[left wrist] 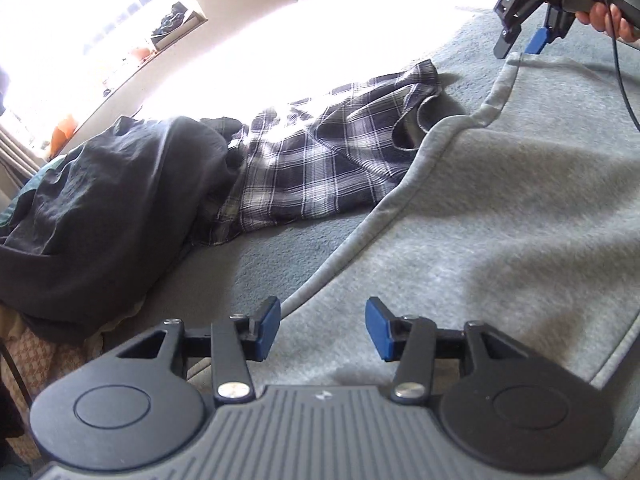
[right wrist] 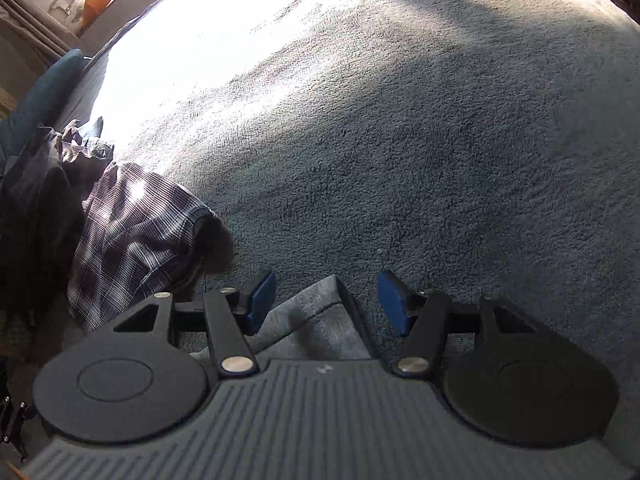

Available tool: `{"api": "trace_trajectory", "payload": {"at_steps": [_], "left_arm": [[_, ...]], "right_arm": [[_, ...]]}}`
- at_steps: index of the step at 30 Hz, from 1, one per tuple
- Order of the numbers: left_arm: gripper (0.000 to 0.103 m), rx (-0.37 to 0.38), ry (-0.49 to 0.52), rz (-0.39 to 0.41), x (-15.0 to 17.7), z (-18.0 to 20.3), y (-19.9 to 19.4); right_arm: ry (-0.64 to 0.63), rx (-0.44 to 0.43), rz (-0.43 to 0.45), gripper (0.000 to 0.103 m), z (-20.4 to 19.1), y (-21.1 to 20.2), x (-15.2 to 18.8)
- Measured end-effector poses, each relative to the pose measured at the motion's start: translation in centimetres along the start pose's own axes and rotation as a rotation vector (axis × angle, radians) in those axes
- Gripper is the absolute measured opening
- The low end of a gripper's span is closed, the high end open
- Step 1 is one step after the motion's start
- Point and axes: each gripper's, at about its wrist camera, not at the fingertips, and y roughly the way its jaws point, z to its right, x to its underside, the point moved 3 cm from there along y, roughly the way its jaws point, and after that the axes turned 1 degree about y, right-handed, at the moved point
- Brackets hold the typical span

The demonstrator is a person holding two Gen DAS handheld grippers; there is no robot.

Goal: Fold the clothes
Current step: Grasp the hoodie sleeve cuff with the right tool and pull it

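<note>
Both hand-held grippers [left wrist: 323, 330] [right wrist: 327, 302] open — sweatshirt [left wrist: 500, 216] flat.

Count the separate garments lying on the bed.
3: a grey sweatshirt spread in front, a plaid shirt crumpled beyond it, and a dark garment heaped to its left. More may be hidden beneath that heap.

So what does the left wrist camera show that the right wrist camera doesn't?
Only the left wrist view shows the left gripper open over the wide spread of the grey sweatshirt, a hand holding the other tool, and the window sill. Only the right wrist view shows a large bare stretch of blanket ahead. Both show the plaid shirt, the dark garment and the right gripper, open at the sweatshirt's corner.
</note>
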Motion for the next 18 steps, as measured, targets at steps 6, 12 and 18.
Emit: {"api": "trace_trajectory", "payload": {"at_steps": [6, 12, 18], "left_arm": [[0.049, 0.045, 0.045, 0.006, -2.2, 2.2, 1.5], [0.048, 0.032, 0.065, -0.01, -3.5, 3.9, 2.8], [0.049, 0.005, 0.088, -0.012, -4.5, 4.3, 3.7]], "right_arm": [[-0.192, 0.032, -0.072, 0.051, -1.8, 1.4, 0.9], [-0.434, 0.078, 0.008, 0.009, -5.6, -1.1, 2.1], [-0.411, 0.142, 0.193, 0.009, -4.7, -4.7, 0.7]]}}
